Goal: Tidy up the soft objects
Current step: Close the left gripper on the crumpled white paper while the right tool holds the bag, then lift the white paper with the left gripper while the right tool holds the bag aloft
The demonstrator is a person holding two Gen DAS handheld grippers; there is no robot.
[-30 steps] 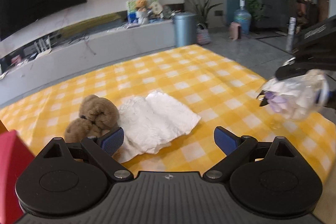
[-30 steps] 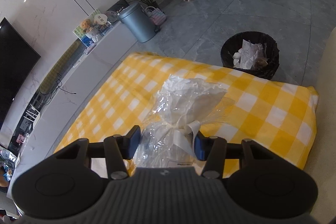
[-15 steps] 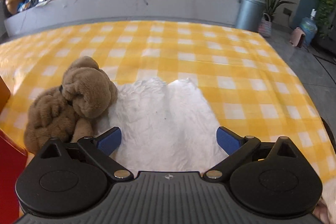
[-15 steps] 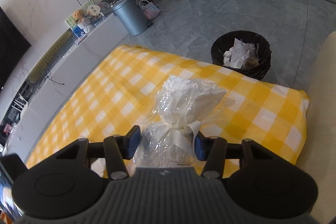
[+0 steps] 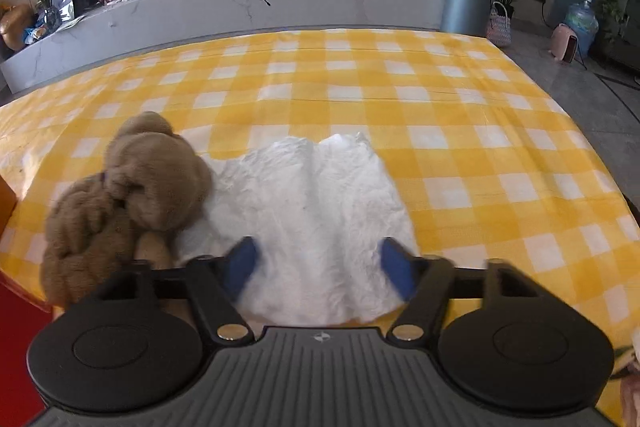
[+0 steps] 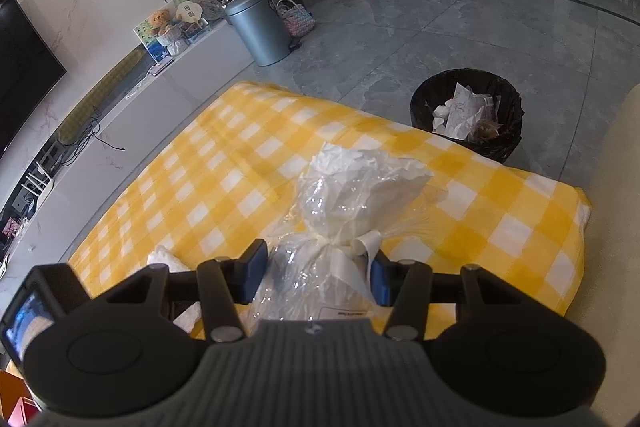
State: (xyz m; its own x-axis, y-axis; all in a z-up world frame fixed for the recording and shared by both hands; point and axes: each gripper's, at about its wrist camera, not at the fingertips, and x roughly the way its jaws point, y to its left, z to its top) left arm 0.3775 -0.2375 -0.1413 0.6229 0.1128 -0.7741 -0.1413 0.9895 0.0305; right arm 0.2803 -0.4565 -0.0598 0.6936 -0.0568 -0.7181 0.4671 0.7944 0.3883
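Note:
A white crumpled cloth lies on the yellow checked tablecloth. A brown plush toy lies against its left edge. My left gripper is over the cloth's near edge, jaws open on either side of it and motion-blurred. My right gripper is shut on a clear plastic bag tied with a white ribbon, held above the tablecloth. A corner of the white cloth shows in the right wrist view, with the left gripper's body at the lower left.
A red object stands at the table's near left edge. A black waste basket with paper stands on the floor beyond the table's right end. A grey bin and a low TV bench stand behind.
My left gripper has moved down closer to the white cloth and its jaws have narrowed. My right gripper keeps hold of the bag and has shifted slightly.

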